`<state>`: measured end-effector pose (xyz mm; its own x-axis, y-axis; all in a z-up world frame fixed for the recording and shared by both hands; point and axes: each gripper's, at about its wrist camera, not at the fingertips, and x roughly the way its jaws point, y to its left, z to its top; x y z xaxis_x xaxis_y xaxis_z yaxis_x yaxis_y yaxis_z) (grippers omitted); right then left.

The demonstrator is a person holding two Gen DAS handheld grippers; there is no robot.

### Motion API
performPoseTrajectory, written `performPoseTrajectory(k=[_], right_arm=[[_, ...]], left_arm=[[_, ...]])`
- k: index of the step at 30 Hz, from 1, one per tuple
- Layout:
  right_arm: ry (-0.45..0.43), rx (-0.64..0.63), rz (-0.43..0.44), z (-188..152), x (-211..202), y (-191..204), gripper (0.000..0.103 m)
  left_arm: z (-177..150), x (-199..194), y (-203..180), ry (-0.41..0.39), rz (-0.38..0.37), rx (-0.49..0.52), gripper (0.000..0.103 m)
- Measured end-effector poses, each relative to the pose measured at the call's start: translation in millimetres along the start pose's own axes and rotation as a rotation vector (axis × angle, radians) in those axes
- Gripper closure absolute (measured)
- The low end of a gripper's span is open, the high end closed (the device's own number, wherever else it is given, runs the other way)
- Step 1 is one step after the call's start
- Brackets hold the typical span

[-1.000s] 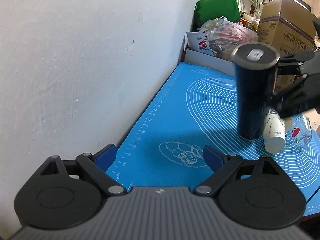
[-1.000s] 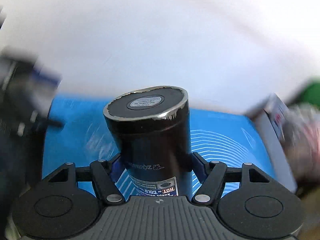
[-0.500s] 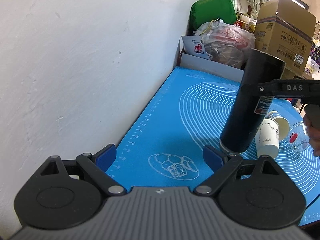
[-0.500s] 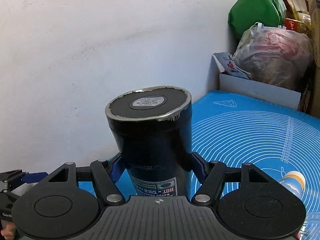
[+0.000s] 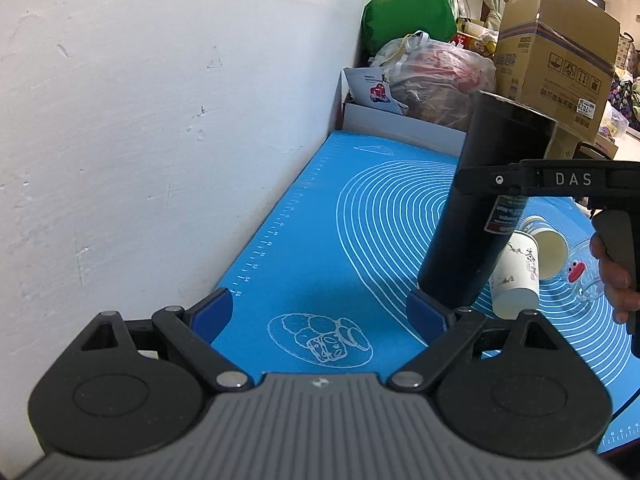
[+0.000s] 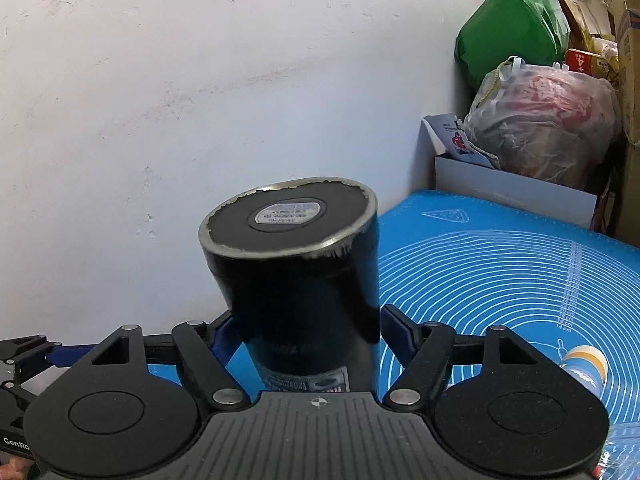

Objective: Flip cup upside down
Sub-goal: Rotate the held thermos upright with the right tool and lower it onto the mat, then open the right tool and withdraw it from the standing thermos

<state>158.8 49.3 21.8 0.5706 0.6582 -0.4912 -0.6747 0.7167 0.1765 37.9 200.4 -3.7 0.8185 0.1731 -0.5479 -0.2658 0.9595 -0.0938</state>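
Observation:
A tall black tumbler (image 6: 300,280) stands upside down, its scuffed metal base with a round label facing up. My right gripper (image 6: 306,330) is shut on its body, blue pads on both sides. In the left wrist view the tumbler (image 5: 480,216) leans slightly, its lower rim at or just above the blue mat (image 5: 340,248), with the right gripper's black finger across it. My left gripper (image 5: 320,312) is open and empty, low over the mat's near left part, its right pad close to the tumbler's lower end.
A white paper cup (image 5: 516,276) lies on its side just right of the tumbler, another cup (image 5: 550,252) and a small glass jar (image 5: 584,272) behind it. A white wall (image 5: 160,120) runs along the left. Bags and a cardboard box (image 5: 556,52) crowd the far end.
The tumbler, held by the right gripper, has swung from mid-air down to the mat nearer the left gripper. The left gripper has stayed open and shifted only slightly.

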Motion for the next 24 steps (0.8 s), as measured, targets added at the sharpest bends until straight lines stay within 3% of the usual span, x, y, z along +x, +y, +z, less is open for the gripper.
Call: performPoseTrajectory(k=[4,6,16,24], right_arm=[[-0.013,0.009,-0.009,-1,-4,1,0.012],[-0.027,0.018,-0.018,-2,-10,2,0.000],[-0.062,0.132,-0.140,-24,-73,2,0.000],[-0.061,0.240,-0.351,-60,-124,18,0.000]], left_arm=[[1,-1,0,0.000,0.000,0.000,0.010],[1,-2,-1,-0.001,-0.001,0.002,0.010],[6,-17,-20,-0.005,-0.022,0.029,0.010],[3,-41,-44,0.010,-0.046,0.084,0.009]])
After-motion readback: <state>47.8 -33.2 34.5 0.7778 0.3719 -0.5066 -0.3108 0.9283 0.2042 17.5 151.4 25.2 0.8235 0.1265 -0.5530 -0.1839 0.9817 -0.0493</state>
